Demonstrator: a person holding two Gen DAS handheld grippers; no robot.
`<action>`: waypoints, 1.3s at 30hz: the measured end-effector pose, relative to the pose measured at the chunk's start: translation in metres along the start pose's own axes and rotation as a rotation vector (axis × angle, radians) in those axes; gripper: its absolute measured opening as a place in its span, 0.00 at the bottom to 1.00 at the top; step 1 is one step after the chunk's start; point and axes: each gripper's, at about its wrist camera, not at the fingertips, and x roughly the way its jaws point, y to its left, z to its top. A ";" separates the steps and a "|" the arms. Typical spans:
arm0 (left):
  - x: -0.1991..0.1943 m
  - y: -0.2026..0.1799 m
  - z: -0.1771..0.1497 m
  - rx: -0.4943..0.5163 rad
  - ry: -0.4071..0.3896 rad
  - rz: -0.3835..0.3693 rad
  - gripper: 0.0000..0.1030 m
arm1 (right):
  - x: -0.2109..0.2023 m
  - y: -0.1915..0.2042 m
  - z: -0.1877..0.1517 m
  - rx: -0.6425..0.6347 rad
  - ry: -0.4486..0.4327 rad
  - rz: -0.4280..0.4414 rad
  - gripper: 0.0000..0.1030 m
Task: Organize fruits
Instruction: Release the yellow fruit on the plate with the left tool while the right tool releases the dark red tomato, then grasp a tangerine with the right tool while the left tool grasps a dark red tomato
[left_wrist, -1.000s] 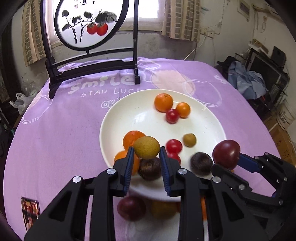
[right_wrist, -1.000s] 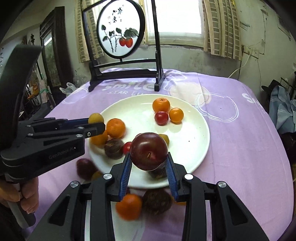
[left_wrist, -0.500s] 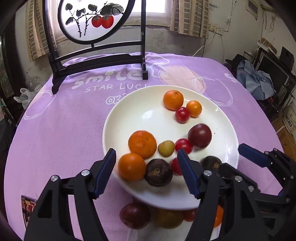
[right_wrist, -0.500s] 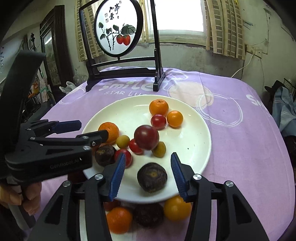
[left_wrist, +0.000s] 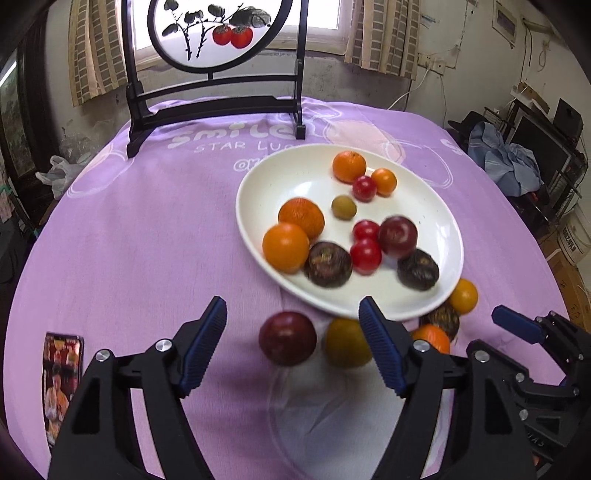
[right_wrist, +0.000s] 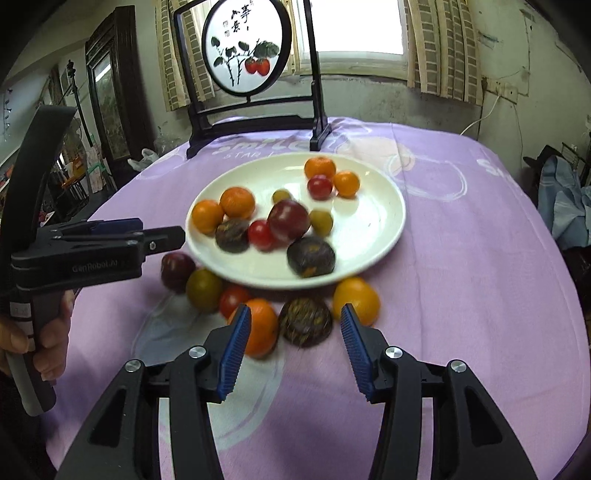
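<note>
A white plate (left_wrist: 258, 192) on the purple cloth holds oranges, cherry tomatoes, two dark wrinkled fruits, a dark red plum (left_wrist: 397, 236) and a small yellow-green fruit (left_wrist: 343, 208). On the cloth in front of the plate lie another dark red plum (left_wrist: 287, 338), a yellow-green fruit (left_wrist: 347, 343), oranges and a dark wrinkled fruit (right_wrist: 304, 321). My left gripper (left_wrist: 293, 310) stands open above that loose plum, holding nothing. Just over the wrinkled fruit and an orange (right_wrist: 258, 325), my right gripper (right_wrist: 295, 314) is open and empty. A hand (right_wrist: 48, 343) holds the left gripper's handle.
A black stand with a round painted screen (left_wrist: 214, 92) stands at the back of the table. A printed card (left_wrist: 61, 373) lies on the cloth near the front left. Furniture and a heap of clothes (left_wrist: 506, 162) crowd the room to the right.
Both grippers opened and let go of their fruit: the small yellow-green one and the dark red plum now lie on the plate. Both grippers drew back toward the loose fruit in front.
</note>
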 end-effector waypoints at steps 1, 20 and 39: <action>0.000 0.001 -0.004 0.002 0.003 0.000 0.70 | 0.001 0.003 -0.004 0.002 0.011 0.005 0.50; 0.012 0.032 -0.023 -0.029 0.024 0.011 0.72 | 0.051 0.040 -0.004 0.013 0.157 -0.074 0.46; 0.034 0.016 -0.033 0.068 0.086 0.060 0.76 | 0.021 0.027 -0.024 0.030 0.126 0.028 0.34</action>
